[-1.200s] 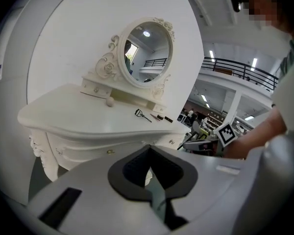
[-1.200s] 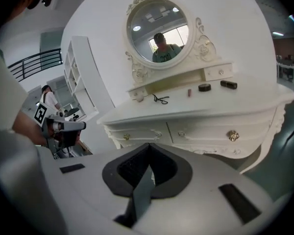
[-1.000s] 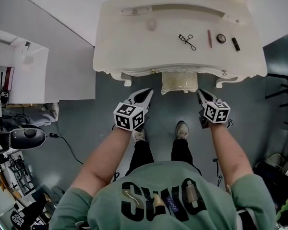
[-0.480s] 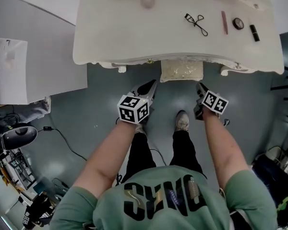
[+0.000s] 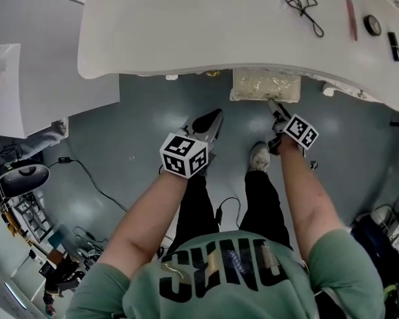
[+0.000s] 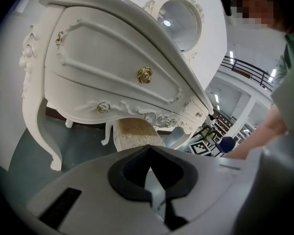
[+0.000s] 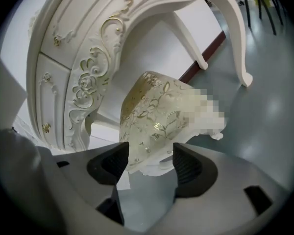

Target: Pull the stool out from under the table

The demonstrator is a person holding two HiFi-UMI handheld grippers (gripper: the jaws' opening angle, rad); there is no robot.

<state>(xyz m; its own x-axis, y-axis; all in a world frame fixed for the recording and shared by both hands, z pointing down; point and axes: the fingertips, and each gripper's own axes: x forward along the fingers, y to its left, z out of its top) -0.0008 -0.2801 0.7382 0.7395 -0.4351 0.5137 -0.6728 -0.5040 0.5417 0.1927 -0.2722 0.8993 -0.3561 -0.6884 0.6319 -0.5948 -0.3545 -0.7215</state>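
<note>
The stool (image 5: 266,85), with a cream and gold patterned cushion, stands mostly tucked under the white ornate dressing table (image 5: 186,38); only its front edge shows. My right gripper (image 5: 274,107) is at the stool's front right corner. In the right gripper view its jaws are opening, with the cushion's edge (image 7: 154,119) between the two pads (image 7: 188,163). My right gripper (image 7: 149,164) does not visibly press on it. My left gripper (image 5: 210,120) hangs over the floor left of the stool, apart from it. Its jaws (image 6: 150,153) are shut and empty.
On the tabletop lie an eyelash curler (image 5: 304,8), a pink stick (image 5: 351,18), a round compact (image 5: 372,24) and a lipstick (image 5: 394,45). The table's curved legs (image 6: 41,131) flank the stool. A shoe (image 5: 259,157) stands just behind the right gripper. A cable (image 5: 86,178) crosses the floor at left.
The view has moved forward over the table. My right gripper has reached the stool's corner and its jaws have parted round the cushion's edge. The left gripper has stayed shut.
</note>
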